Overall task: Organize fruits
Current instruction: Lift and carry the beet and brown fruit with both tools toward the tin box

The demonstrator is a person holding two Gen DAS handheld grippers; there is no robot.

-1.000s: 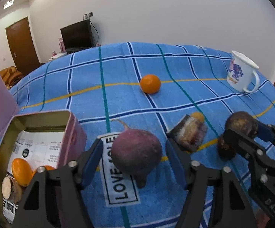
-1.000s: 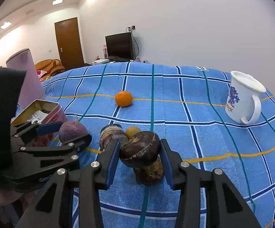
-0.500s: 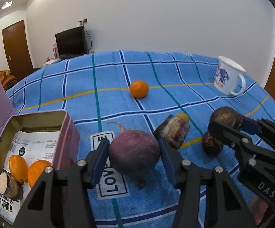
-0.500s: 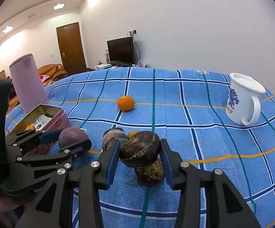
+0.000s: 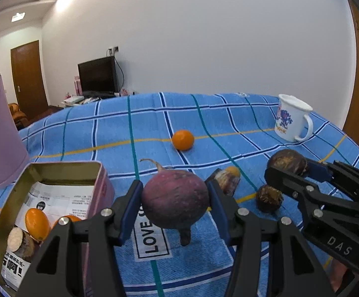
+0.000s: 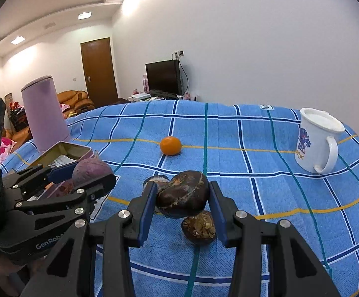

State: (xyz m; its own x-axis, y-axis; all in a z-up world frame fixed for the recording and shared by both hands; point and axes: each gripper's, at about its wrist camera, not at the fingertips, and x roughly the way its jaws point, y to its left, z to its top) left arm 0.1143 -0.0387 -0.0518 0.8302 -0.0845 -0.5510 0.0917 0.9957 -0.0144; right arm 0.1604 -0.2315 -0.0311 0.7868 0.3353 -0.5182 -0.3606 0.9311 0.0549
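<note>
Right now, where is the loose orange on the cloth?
The orange sits alone mid-table on the blue checked cloth, beyond both grippers in each wrist view, on the yellow stripe, with the white mug off to its right.

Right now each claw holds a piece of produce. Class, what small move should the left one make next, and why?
Probably carry the purple root, clamped in the left claw and clear of the cloth, sideways over the open tin, where oranges already lie.

Blue checked tablecloth (image 5: 229, 113), orange (image 5: 182, 139), mug (image 5: 292, 120), tin (image 5: 63, 170)
</note>
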